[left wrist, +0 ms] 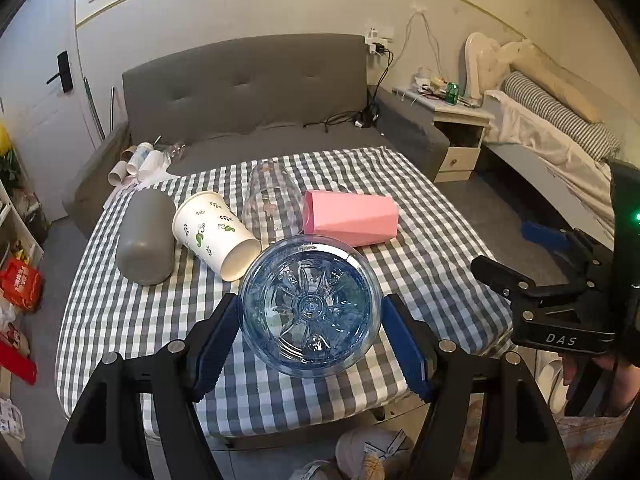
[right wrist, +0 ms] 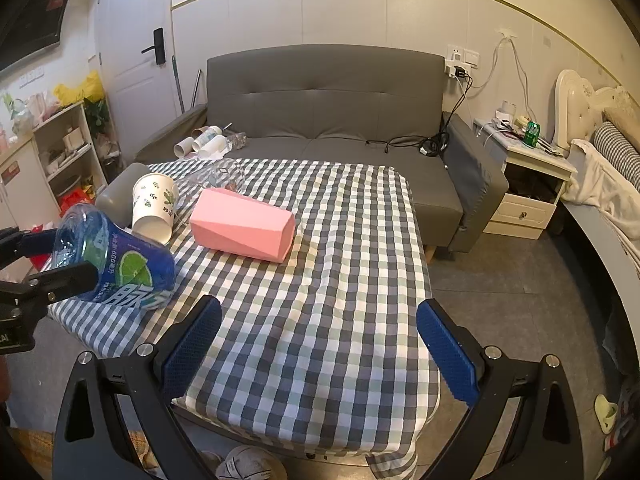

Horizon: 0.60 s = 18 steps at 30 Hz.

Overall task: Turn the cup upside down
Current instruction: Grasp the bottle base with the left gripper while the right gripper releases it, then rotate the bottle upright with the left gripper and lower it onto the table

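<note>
A blue see-through plastic cup (left wrist: 310, 306) with a lime label (right wrist: 116, 264) is held tilted on its side just above the checked tablecloth (right wrist: 320, 240), its base facing the left wrist camera. My left gripper (left wrist: 311, 300) (right wrist: 76, 254) is shut on it, a blue pad pressing each side. Open and holding nothing, my right gripper (right wrist: 319, 306) hovers over the table's near right part; the left wrist view shows it at the right edge (left wrist: 508, 252). Behind the blue cup, a grey cup (left wrist: 146, 236), a white leaf-print paper cup (left wrist: 212, 234), a clear glass (left wrist: 272, 200) and a pink faceted cup (left wrist: 352, 218) lie on their sides.
A grey sofa (right wrist: 328, 100) stands behind the table, with paper tubes and a bottle (right wrist: 208, 142) on its left end. A nightstand (right wrist: 528, 176) and a bed (right wrist: 608, 184) are at the right, shelves (right wrist: 64, 152) at the left. Shoes (right wrist: 248, 464) lie under the near edge.
</note>
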{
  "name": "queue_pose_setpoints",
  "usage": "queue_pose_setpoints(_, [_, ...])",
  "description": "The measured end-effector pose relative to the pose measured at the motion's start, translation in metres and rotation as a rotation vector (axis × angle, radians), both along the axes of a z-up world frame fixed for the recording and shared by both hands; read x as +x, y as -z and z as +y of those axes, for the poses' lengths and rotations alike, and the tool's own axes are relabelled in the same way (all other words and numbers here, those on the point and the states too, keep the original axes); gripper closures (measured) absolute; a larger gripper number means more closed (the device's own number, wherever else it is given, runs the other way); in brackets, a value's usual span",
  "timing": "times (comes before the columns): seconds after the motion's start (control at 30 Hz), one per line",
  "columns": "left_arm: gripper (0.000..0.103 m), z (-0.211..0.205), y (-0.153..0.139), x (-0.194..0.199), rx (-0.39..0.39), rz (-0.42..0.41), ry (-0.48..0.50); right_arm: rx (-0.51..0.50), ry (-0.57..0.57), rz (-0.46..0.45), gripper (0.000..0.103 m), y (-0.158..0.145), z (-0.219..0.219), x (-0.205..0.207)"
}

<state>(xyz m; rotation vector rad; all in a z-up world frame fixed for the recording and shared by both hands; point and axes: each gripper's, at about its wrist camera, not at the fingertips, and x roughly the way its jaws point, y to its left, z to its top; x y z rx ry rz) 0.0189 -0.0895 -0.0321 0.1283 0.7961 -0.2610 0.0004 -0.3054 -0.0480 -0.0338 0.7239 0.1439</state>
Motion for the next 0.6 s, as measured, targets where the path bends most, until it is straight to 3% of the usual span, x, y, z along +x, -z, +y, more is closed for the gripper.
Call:
queue_pose_setpoints(0.27, [0.029,-0.004,-0.004,0.011,-0.015,-0.006,0.006,0.012,0.0,-0.001,0.004,0.001,0.0,0.001])
queue_pose_setpoints(0.43, [0.029,-0.008,-0.004,0.026,-0.039,0.032,0.017,0.013,-0.004,-0.001,0.004,0.001,0.001,0.005])
queue_pose_setpoints(0.6, [0.029,-0.019,0.001,0.041,-0.012,0.056,0.03,0.002,0.012,-0.015,0.004,0.0,0.001,0.007])
